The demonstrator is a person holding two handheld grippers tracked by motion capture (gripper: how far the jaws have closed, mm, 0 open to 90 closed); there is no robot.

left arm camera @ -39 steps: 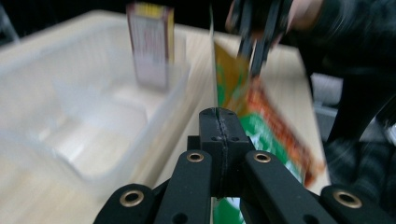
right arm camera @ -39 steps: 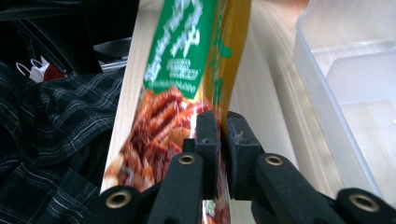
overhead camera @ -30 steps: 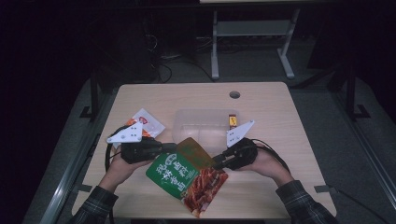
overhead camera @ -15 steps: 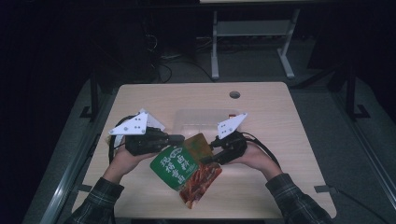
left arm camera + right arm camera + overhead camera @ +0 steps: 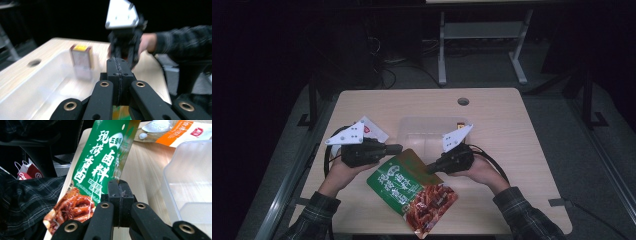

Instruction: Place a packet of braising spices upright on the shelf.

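Grippers level: your left gripper [image 5: 398, 148] and right gripper [image 5: 430, 169] pinch the snack pouch [image 5: 412, 190]; near corner cut off.

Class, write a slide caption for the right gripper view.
Shut right claw pinching the green snack packet's edge beside a clear plastic tub.

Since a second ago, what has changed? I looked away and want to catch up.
Both hands drew nearer to the person, carrying the green snack bag with them. The right gripper has just been closing and its fingers now pinch the bag's edge; the left gripper holds the top corner. The clear tub and the orange packet stayed in place.
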